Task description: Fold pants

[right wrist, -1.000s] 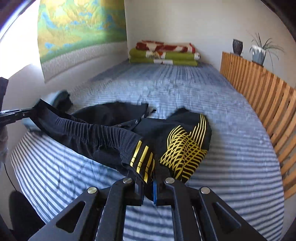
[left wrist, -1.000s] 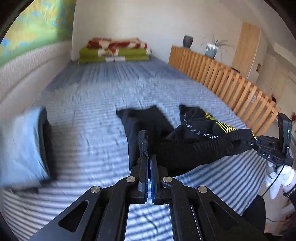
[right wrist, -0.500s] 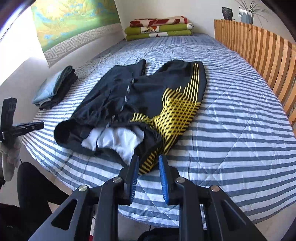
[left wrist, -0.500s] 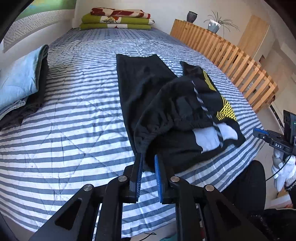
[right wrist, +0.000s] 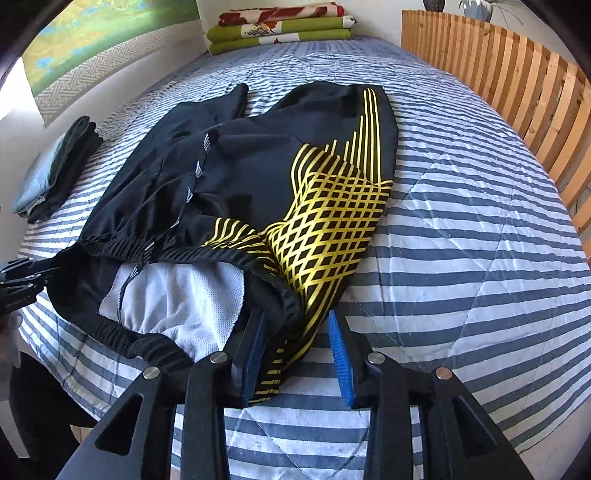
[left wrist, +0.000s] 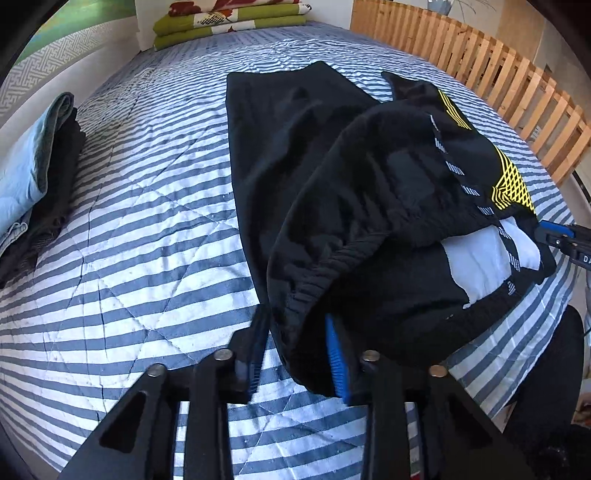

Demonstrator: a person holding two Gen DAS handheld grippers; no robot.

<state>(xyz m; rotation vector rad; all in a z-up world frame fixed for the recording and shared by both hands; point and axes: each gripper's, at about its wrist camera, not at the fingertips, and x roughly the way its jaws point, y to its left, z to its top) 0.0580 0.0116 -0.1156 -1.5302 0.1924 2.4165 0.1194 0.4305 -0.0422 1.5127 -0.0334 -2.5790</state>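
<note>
Black pants point(left wrist: 332, 166) with yellow lattice stripes point(right wrist: 332, 221) lie on the striped bed, legs pointing to the far end, waistband near me with its white mesh lining point(right wrist: 177, 295) showing. My left gripper point(left wrist: 295, 350) is open at the waistband's left corner, with cloth lying loose between its blue pads. My right gripper point(right wrist: 299, 347) is open at the right corner, the yellow-striped edge lying between its fingers. Each gripper shows at the edge of the other's view: the right gripper point(left wrist: 565, 240), the left gripper point(right wrist: 22, 280).
The blue-and-white striped quilt point(right wrist: 461, 240) covers the bed. A folded stack of blue and dark clothes point(left wrist: 33, 177) sits at the left edge. Green and red blankets point(right wrist: 280, 29) lie at the far end. A wooden slatted rail point(right wrist: 517, 81) runs along the right.
The pants, held stretched in the air a second ago, now lie on the bed. Both grippers went from shut to open, widening further over the last half second.
</note>
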